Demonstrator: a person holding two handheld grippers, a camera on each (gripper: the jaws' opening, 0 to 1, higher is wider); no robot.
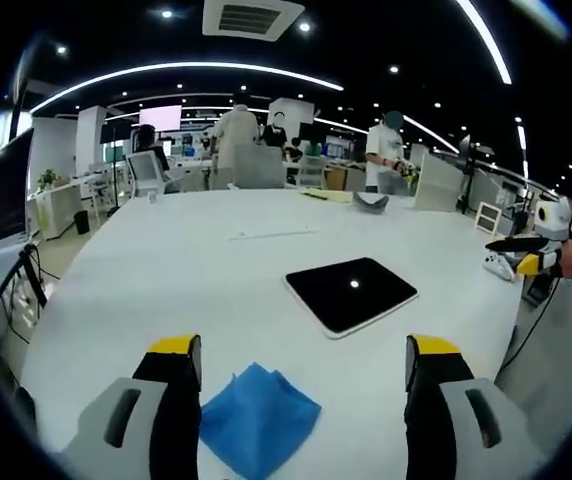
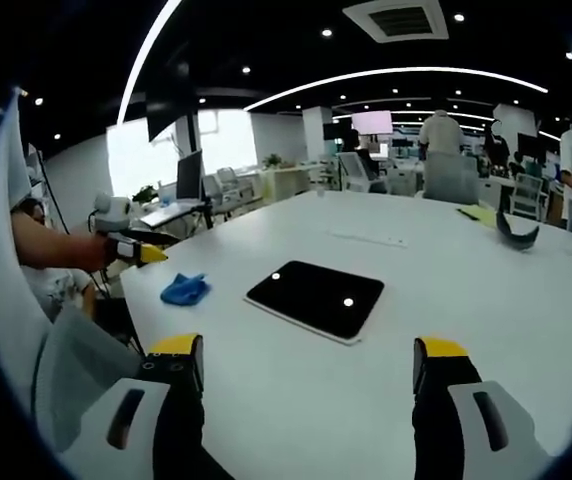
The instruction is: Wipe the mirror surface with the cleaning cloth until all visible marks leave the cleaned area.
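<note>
In the left gripper view, the left hand-held gripper (image 1: 304, 365) rises from the bottom of the frame with its two yellow-tipped jaws wide apart and nothing between them. A crumpled blue cleaning cloth (image 1: 257, 417) lies on the white tabletop (image 1: 166, 270) at the bottom centre, just beside the left-hand jaw. The mirror (image 1: 352, 293), a dark rounded rectangle reflecting a ceiling light, lies flat right of centre, apart from the cloth. At the right edge, the right hand-held gripper (image 1: 494, 250) comes in over the tabletop's edge, held by a bare forearm; whether its jaws are apart cannot be told here. People stand beyond the far end of the tabletop.

In the right gripper view, the right hand-held gripper (image 2: 309, 368) shows its jaws spread wide and empty at the bottom. The mirror (image 2: 316, 298) lies at centre frame on the tabletop (image 2: 466, 300). The cleaning cloth (image 2: 184, 289) sits to its left, near the tabletop's edge. The left hand-held gripper (image 2: 146, 254) enters at middle left, just above the cloth in the frame.
</note>
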